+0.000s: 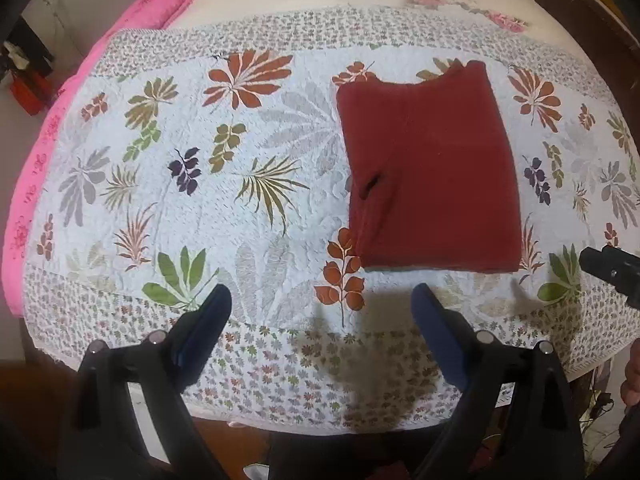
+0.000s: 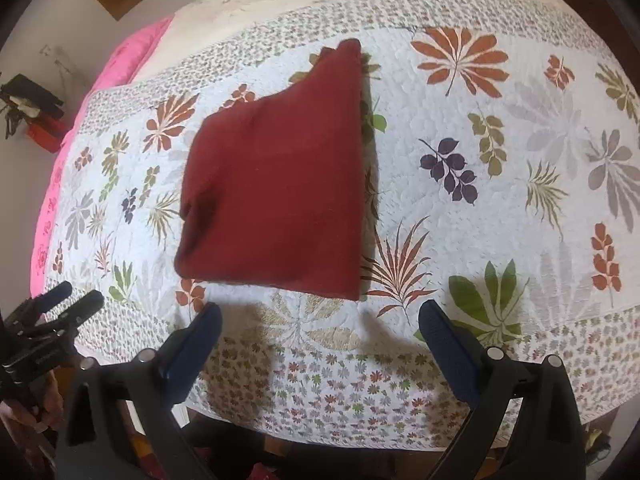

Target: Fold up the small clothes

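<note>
**Black Handheld Grippers With Blue-Padded Fingers**

The left gripper [image 1: 322, 300] has a matte black plastic frame whose two broad arms taper forward into fingers [image 1: 214, 312] faced with dark blue pads. Round silver bolt heads sit at the pivot points on each arm. The right gripper [image 2: 320, 320] shares the same build: black body, blue textured pads [image 2: 434, 324], paired silver fasteners. Seen from the right wrist view, the left gripper's side shows layered black brackets and small screws.

Matt red cloth garment [image 1: 428, 168], puckered quilt [image 1: 240, 208]
</note>
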A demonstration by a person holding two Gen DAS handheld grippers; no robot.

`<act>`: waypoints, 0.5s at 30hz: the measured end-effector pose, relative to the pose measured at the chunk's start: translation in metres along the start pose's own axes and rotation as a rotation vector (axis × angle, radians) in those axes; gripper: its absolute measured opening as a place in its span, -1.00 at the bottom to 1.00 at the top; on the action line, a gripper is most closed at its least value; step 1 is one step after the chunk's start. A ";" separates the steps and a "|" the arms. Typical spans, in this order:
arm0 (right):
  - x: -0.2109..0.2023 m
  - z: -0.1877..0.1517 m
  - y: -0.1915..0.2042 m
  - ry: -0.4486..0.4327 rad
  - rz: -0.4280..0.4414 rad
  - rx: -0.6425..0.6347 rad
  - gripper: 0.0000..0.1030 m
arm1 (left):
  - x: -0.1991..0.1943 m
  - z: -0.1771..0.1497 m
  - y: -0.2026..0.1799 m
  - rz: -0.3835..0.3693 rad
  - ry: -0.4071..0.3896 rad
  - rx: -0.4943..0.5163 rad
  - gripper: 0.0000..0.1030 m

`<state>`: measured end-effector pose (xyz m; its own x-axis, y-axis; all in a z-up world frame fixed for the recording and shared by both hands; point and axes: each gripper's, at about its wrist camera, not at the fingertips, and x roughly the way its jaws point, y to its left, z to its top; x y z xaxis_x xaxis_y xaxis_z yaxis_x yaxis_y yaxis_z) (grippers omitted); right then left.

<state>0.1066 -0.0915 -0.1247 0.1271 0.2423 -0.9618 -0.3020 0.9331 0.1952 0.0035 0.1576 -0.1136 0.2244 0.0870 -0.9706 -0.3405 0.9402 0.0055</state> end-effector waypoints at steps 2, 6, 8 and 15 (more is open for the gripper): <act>-0.007 -0.003 0.005 -0.005 -0.010 -0.011 0.92 | -0.009 0.000 -0.001 0.000 -0.009 0.004 0.76; -0.026 -0.007 0.017 -0.036 -0.036 -0.046 0.92 | -0.027 -0.002 -0.002 0.000 -0.035 0.005 0.78; -0.034 -0.009 0.022 -0.049 -0.042 -0.057 0.92 | -0.035 -0.003 -0.002 0.002 -0.049 0.003 0.78; -0.055 -0.017 0.038 -0.093 -0.061 -0.088 0.92 | -0.060 -0.007 -0.003 0.017 -0.080 0.005 0.78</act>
<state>0.0719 -0.0735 -0.0676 0.2334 0.2127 -0.9488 -0.3717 0.9212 0.1150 -0.0157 0.1471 -0.0573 0.2910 0.1290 -0.9480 -0.3403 0.9400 0.0234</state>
